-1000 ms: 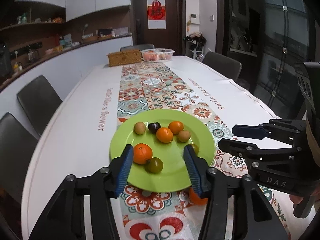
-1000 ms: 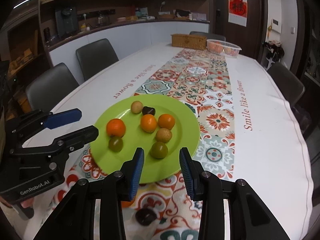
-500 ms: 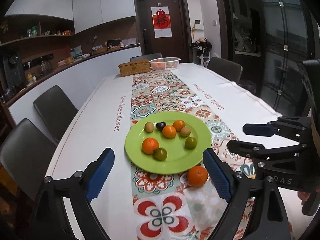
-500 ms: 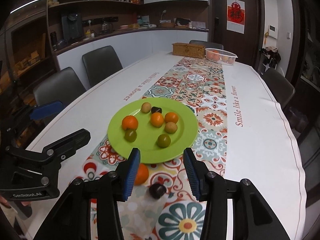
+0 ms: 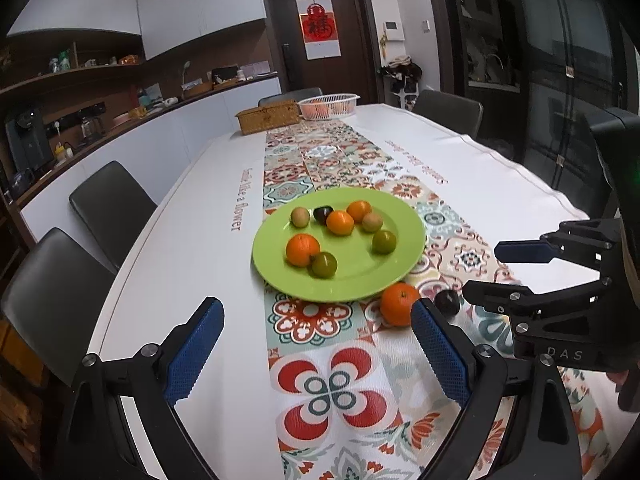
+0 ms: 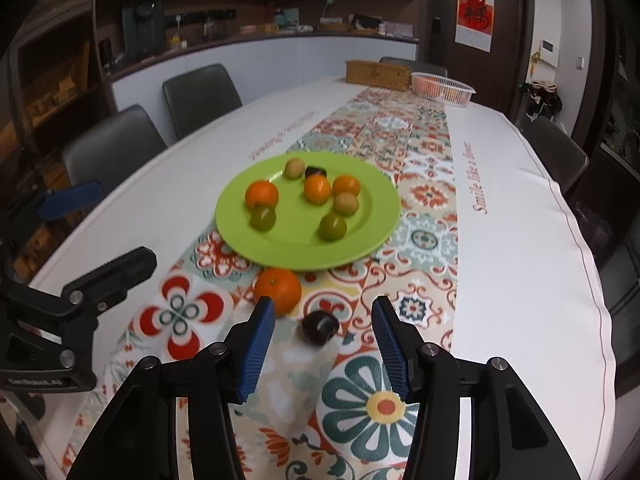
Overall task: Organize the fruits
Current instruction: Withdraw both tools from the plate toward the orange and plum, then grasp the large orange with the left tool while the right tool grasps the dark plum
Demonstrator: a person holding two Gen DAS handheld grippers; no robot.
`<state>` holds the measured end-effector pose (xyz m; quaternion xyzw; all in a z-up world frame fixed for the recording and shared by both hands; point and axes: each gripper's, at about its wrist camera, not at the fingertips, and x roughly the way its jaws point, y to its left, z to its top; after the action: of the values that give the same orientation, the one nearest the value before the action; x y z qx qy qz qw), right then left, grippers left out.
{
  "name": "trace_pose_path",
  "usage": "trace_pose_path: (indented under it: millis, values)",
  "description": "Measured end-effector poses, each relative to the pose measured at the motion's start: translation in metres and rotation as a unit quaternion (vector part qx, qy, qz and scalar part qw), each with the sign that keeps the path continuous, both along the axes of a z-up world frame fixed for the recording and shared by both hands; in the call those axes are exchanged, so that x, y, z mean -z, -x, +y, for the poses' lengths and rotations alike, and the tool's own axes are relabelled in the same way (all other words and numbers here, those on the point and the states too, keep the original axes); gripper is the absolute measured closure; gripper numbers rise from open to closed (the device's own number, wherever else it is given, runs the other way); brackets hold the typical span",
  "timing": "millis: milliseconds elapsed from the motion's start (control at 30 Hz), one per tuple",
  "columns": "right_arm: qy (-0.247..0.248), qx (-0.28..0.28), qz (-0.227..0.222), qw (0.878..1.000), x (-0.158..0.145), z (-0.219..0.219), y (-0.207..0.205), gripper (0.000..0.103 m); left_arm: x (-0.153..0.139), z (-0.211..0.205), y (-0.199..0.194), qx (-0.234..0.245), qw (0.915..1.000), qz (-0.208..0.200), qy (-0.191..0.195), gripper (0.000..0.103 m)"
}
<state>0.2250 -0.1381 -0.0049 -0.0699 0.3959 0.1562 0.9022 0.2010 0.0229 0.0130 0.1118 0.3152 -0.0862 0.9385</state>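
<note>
Green plate (image 5: 400, 258) sits mid-surface on the patterned runner (image 5: 332, 384), carrying seven small fruits: three oranges, two green, two tan, plus a dark one at its 12 o'clock. Two fruits lie off the plate on the runner, just past its near rim: a loose orange (image 5: 399, 304) touching or nearly touching the rim at about 5 o'clock, and a dark plum (image 6: 319, 327) just beside that orange, apart from the plate. I read the step in hand as collecting these two stragglers. My left claw (image 5: 316, 354) stands wide open, its jaws having just been opening, nothing between the pads; the loose orange lies just ahead of its right pad. My right claw (image 6: 323, 346) is partly open and has also just been opening, empty, with the plum lying ahead of and between its fingertips, no pad touching it. In the right wrist view the loose orange (image 6: 278, 290) sits at about 11 o'clock from the plum. Next move, as I judge it: ease the right claw forward so the pads straddle the plum, then close gently since it is round and may roll off toward the orange. Left claw needs shifting toward 3 o'clock to centre on its orange
</note>
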Motion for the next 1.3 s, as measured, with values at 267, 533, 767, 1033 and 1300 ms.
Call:
trace_pose_path:
  millis: [267, 533, 767, 1033, 1300]
  values:
    - [0.016, -0.005, 0.032, 0.999, 0.023, 0.003, -0.009, 0.052, 0.025, -0.003, -0.009, 0.017, 0.9994, 0.029, -0.008, 0.007]
    - [0.020, -0.011, 0.057, 0.998, 0.043, 0.007, -0.022, 0.052, 0.042, -0.007, -0.016, 0.045, 0.9979, 0.046, -0.005, 0.007]
    - [0.030, -0.014, 0.068, 0.997, 0.053, 0.011, -0.031, 0.059, 0.049, -0.008, -0.021, 0.055, 0.9970, 0.054, -0.003, 0.007]
    - [0.025, -0.020, 0.074, 0.997, 0.058, 0.015, -0.035, 0.069, 0.052, -0.010, -0.027, 0.065, 0.9960, 0.061, 0.008, 0.008]
    - [0.017, -0.017, 0.063, 0.998, 0.058, 0.011, -0.032, 0.073, 0.056, -0.015, -0.031, 0.071, 0.9951, 0.068, 0.013, 0.008]
